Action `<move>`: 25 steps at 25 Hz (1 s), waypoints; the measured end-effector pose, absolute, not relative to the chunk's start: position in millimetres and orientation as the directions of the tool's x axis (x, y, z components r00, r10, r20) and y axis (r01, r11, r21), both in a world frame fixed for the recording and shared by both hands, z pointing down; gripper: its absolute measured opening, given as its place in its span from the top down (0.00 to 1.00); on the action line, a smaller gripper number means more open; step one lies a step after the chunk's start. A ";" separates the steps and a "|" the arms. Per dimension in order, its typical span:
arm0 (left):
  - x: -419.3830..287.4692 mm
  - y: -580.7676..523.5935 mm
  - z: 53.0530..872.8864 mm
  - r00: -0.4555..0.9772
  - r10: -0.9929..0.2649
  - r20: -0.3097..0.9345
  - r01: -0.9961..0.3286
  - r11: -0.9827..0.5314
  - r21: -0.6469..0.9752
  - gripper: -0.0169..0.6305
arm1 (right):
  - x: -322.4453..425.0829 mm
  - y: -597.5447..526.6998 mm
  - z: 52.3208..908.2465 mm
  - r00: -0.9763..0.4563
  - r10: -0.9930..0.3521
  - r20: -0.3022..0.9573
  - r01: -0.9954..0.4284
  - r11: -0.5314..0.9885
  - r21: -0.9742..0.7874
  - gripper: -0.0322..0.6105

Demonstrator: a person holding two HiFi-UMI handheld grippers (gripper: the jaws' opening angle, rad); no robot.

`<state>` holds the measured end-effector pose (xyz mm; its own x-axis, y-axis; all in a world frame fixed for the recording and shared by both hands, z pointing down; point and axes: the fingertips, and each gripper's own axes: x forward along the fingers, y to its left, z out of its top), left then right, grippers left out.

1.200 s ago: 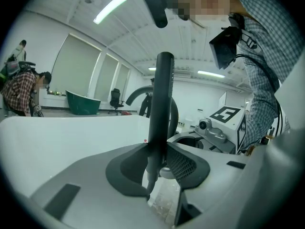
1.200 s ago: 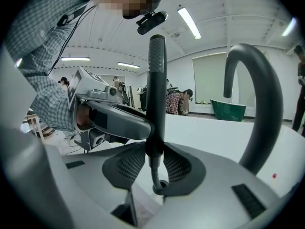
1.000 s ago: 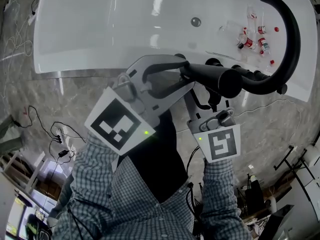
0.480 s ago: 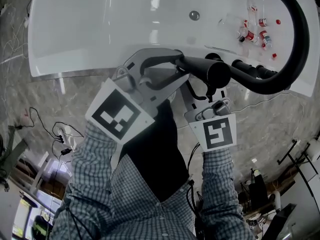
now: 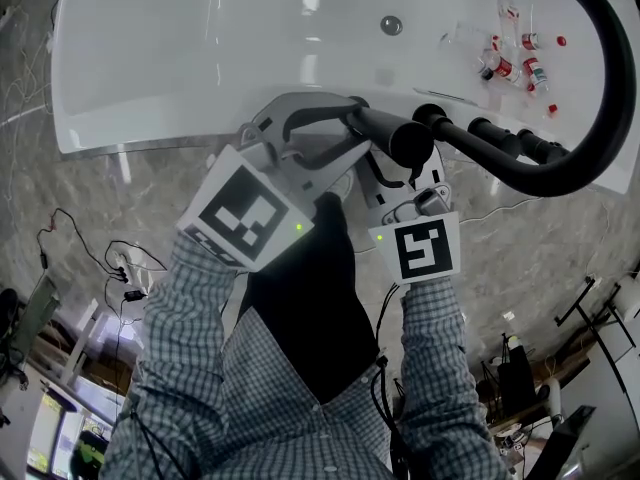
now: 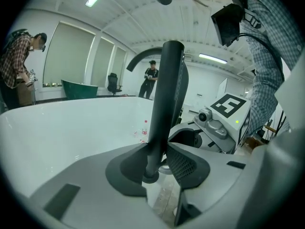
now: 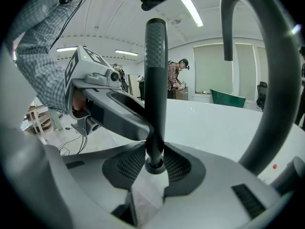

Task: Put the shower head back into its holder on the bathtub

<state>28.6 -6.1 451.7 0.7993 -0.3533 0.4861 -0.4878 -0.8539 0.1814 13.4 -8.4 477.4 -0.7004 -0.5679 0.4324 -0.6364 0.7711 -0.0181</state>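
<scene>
In the head view both grippers hold the black shower head (image 5: pixel 385 135) over the near rim of the white bathtub (image 5: pixel 200 58). My left gripper (image 5: pixel 340 128) is shut on its handle from the left. My right gripper (image 5: pixel 402 173) is shut on it from below, close to the round end. That end hangs just beside the leftmost of a row of black fittings (image 5: pixel 432 116) on the rim. In the left gripper view the handle (image 6: pixel 167 94) stands upright, pinched between the pads (image 6: pixel 186 163). The right gripper view shows the same handle (image 7: pixel 156 80) clamped between its dark pads (image 7: pixel 128 166).
A tall black faucet arch (image 5: pixel 605 118) curves over the rim at the right. Several small bottles and red caps (image 5: pixel 510 58) lie in the tub near the drain (image 5: pixel 392 25). Cables (image 5: pixel 110 258) trail over the marble floor at left. People stand in the background (image 6: pixel 152 78).
Both grippers have sunk with the shower head toward the tub rim. Its round end now looks smaller and sits closer to the black fittings.
</scene>
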 end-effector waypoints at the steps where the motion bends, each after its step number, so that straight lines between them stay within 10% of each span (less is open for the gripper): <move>1: 28.4 -6.2 454.2 0.798 -0.353 0.488 -0.490 -0.852 0.185 0.78 | 13.6 -8.1 480.5 -0.698 -0.562 0.443 -0.630 0.776 -0.009 0.77; 25: 29.1 -3.8 487.7 0.766 -0.321 0.557 -0.496 -0.846 0.195 0.78 | 17.7 -4.6 519.7 -0.651 -0.512 0.560 -0.611 0.791 0.013 0.77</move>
